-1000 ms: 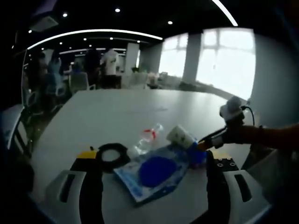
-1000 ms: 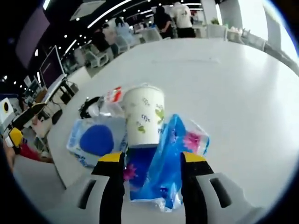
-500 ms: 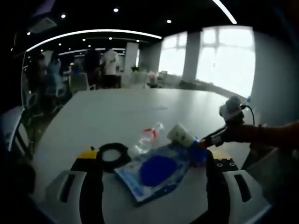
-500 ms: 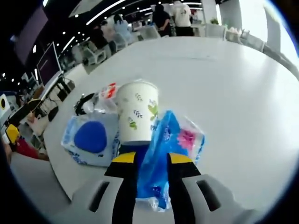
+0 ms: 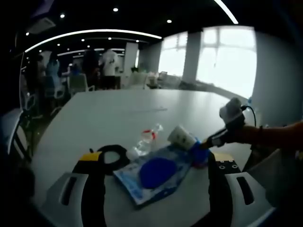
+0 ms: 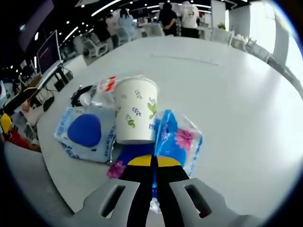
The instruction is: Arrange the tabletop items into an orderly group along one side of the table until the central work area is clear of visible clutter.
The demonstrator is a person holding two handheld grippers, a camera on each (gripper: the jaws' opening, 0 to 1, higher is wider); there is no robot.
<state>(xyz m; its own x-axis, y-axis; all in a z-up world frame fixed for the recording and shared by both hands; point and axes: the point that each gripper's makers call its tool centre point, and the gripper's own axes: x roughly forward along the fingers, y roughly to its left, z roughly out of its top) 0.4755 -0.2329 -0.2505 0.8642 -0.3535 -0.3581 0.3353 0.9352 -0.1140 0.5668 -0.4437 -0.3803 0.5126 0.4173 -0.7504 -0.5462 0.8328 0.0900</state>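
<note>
Black jaws, yellow-tipped, on grey slotted mounts: left gripper (image 5: 151, 166), right gripper (image 6: 152, 166); black cable trailing.

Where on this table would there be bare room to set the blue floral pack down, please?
The white table lies bare beyond the paper cup towards the far edge, and beside the blue floral pack on the window side. It is crowded by the near edge: cup, clear bottle, blue-dot pack and black ring cluster together.
</note>
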